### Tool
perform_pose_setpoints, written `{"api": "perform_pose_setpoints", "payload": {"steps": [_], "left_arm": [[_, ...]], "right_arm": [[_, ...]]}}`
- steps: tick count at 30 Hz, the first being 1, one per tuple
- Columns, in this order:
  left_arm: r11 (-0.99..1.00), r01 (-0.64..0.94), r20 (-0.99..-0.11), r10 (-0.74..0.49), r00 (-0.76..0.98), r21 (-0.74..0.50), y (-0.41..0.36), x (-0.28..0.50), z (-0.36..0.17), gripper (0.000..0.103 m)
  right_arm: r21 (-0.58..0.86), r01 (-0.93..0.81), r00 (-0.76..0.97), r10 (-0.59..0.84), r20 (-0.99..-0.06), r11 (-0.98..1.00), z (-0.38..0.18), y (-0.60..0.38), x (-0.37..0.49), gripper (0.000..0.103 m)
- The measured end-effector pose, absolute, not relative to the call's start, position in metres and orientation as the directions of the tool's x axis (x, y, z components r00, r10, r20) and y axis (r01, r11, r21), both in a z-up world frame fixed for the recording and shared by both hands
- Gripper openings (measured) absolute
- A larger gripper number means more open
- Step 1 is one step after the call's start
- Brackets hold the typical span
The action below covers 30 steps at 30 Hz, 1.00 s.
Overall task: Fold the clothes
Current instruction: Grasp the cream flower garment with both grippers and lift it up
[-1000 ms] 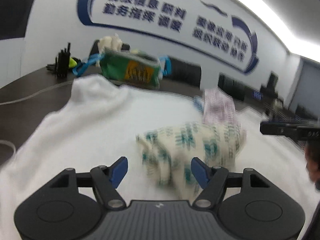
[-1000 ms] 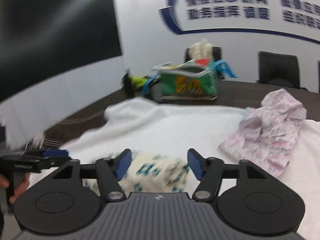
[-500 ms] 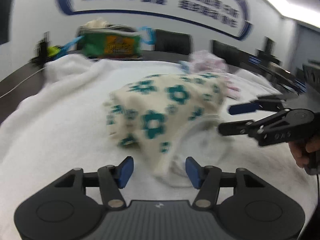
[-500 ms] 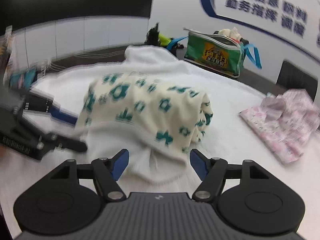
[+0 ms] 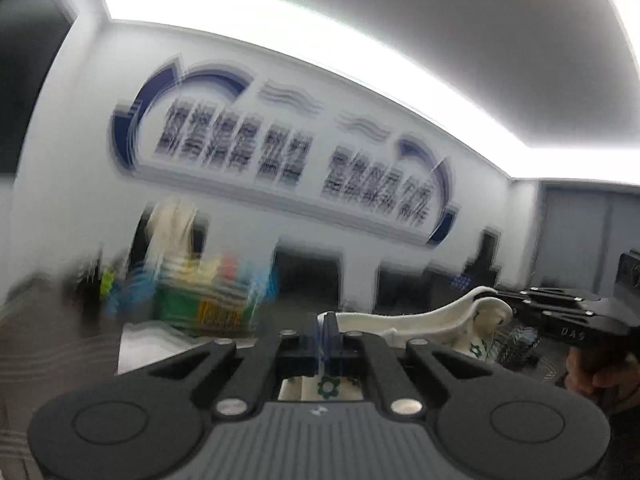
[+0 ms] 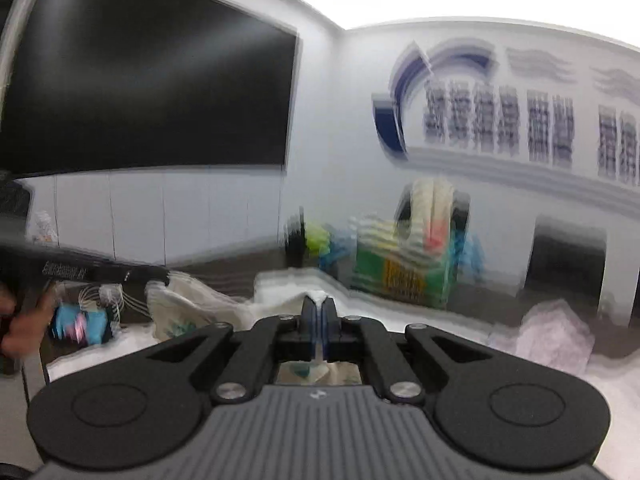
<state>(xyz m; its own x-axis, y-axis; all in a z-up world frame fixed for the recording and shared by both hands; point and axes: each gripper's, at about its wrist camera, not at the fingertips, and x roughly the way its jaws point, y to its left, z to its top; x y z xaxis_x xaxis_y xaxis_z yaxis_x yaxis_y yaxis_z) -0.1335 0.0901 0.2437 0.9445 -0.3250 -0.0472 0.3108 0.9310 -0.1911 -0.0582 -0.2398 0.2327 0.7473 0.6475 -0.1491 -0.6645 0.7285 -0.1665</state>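
Garment [image 5: 420, 320] stretched between left gripper [image 5: 325, 336], right gripper [image 6: 319, 326].

The left tongs [image 5: 325, 334] are matte black plastic: two flat arms with rounded outer lobes, each lobe marked by a shallow recessed circle. Silver round screw heads sit at the pivots, two large ones near the grey ribbed centre plate and smaller ones farther forward. The plate carries a small pale logo at its front edge. The fingers [image 5: 331, 332] are faced with blue pads. The right tongs [image 6: 319, 318] look the same in their own view: black linkage, silver screws, grey ribbed plate with logo, blue-padded fingers [image 6: 328, 316]. Seen from the side, each black body bears small pale lettering, blurred. A hand [image 5: 600, 372] wraps a dark handle; another hand [image 6: 24, 328] shows likewise.
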Motion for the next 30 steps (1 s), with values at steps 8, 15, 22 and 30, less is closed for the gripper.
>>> {"api": "perform_pose_setpoints", "payload": {"steps": [8,15,22,30], "left_arm": [[0.977,0.212,0.071,-0.214,0.974,0.037,0.103,-0.184,0.380,0.000],[0.991,0.105,0.194,-0.119,0.974,0.081,0.115,-0.224,0.417,0.000],[0.996,0.025,0.284,-0.047,0.958,0.081,0.127,-0.284,0.431,0.000],[0.995,-0.042,0.364,0.005,0.931,0.094,0.111,-0.329,0.465,0.000]], "right_arm": [[-0.366,-0.593,0.730,0.671,0.131,0.717,0.360,-0.226,-0.138,0.001],[-0.321,-0.661,0.645,0.732,0.218,0.678,0.398,-0.213,-0.143,0.001],[-0.278,-0.728,0.594,0.779,0.202,0.627,0.403,-0.204,-0.147,0.002],[-0.300,-0.793,0.480,0.847,0.228,0.530,0.423,-0.184,-0.179,0.001]]}}
